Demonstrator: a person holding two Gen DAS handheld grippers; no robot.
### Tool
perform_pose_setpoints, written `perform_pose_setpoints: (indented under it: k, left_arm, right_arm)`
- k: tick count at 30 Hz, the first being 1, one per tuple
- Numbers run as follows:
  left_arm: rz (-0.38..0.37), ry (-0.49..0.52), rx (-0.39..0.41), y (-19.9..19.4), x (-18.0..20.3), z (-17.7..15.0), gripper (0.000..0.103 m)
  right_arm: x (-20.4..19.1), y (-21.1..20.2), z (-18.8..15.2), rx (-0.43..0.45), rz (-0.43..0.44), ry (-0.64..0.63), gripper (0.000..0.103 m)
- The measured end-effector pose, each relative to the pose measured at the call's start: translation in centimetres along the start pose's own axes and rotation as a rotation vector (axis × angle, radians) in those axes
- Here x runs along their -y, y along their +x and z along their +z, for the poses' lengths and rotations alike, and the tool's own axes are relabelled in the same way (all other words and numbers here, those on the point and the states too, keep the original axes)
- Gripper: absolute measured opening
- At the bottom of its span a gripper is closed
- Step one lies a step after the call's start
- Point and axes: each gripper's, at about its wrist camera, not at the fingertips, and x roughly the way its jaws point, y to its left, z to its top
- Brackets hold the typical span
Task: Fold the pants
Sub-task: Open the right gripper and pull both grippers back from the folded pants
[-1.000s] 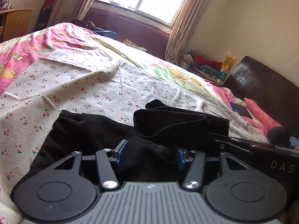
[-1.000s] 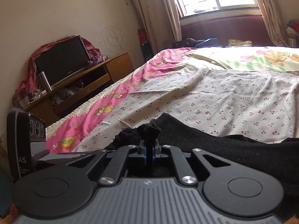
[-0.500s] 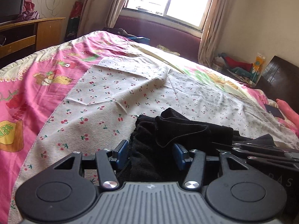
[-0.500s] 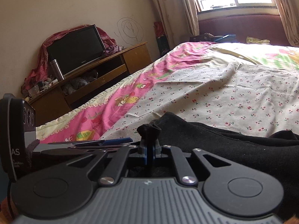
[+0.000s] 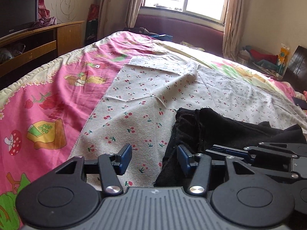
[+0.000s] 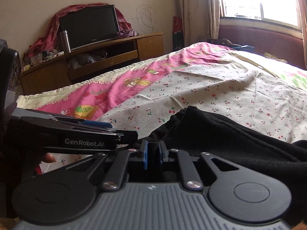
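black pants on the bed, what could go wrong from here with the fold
1. The right gripper jaws are opening with a bit of black pants between them; the bunched edge could spring back as it lets go.
2. The left gripper stands open beside the pants, holding nothing, so nothing pins the fold.
3. The two grippers sit close together and may knock each other.
4. The cherry-print sheet is already rucked, so dragging could bunch it more.
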Motion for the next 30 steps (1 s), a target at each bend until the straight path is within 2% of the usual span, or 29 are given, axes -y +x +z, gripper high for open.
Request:
perform_pose_setpoints:
  k: [4, 9, 11, 13, 17, 20, 24, 28, 30]
  left_arm:
    - [-0.007, 0.047, 0.019, -0.5, 0.7, 0.6, 0.064]
    - [-0.03, 0.049, 0.038, -0.8, 0.8, 1.2, 0.064]
    - [-0.065, 0.044, 0.042, -0.9, 0.9, 1.4, 0.064]
    - [-0.136, 0.027, 0.027, -0.7, 1.0, 1.6, 0.064]
    - [-0.223, 0.043, 0.001, 0.0, 2.1, 2.5, 0.064]
    - [-0.277, 0.049, -0.05, 1.2, 2.4, 3.1, 0.065]
    - [-0.326, 0.067, -0.177, 3.1, 3.0, 2.9, 0.065]
    - [-0.308, 0.127, -0.249, 4.5, 4.6, 2.0, 0.065]
    - [-0.298, 0.129, -0.27, 5.3, 5.0, 2.0, 0.065]
  right_arm:
    - [0.4, -0.6, 0.0, 0.009, 0.003, -0.005, 0.01]
    - [1.6, -0.7, 0.2, 0.005, 0.032, 0.098, 0.009]
    - [2.2, -1.2, 0.5, 0.015, 0.043, 0.15, 0.009]
    - [2.6, -1.9, 0.8, 0.029, 0.052, 0.183, 0.009]
    - [2.1, -3.8, 0.8, 0.071, 0.021, 0.087, 0.009]
    - [1.6, -3.7, 0.2, 0.047, 0.027, 0.026, 0.012]
    - [0.5, -4.2, -1.3, 0.058, -0.009, -0.044, 0.015]
    - [-0.4, -5.1, -2.8, 0.053, -0.037, -0.178, 0.025]
    - [-0.4, -5.1, -3.5, 0.055, -0.071, -0.23, 0.026]
